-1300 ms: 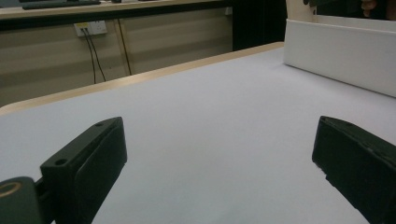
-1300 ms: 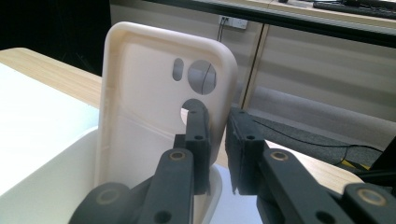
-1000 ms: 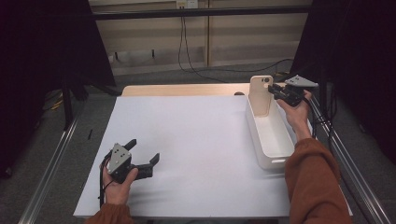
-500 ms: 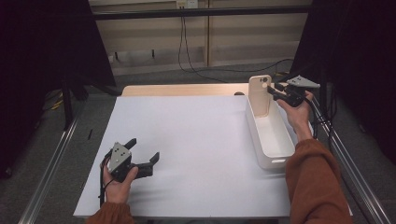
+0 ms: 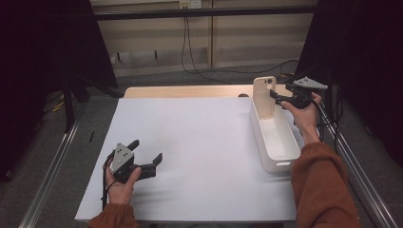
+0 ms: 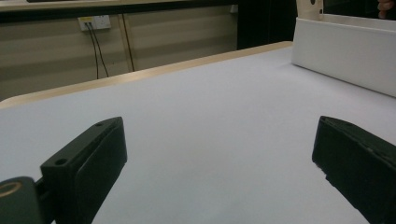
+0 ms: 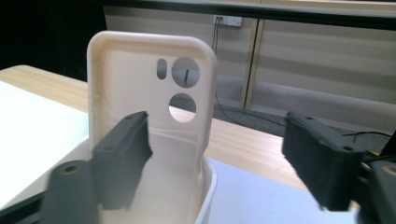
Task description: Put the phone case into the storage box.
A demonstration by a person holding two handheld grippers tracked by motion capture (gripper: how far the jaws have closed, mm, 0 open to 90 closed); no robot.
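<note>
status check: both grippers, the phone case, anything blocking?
Right gripper jaws just opened, pads off the phone case. Case stands upright at the far end of the white bin. Left gripper open, idle over the white sheet. Nothing blocking.

Wide bare white sheet (image 5: 204, 142) left of the white bin (image 5: 280, 164), phone case (image 5: 264, 97) upright at its far end

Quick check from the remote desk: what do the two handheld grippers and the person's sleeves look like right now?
Both the left gripper and right gripper are black with blocky jaws, each topped by a grey three-cornered plate with small dots. A black cable trails from the left one. The sleeves are rust-orange.
</note>
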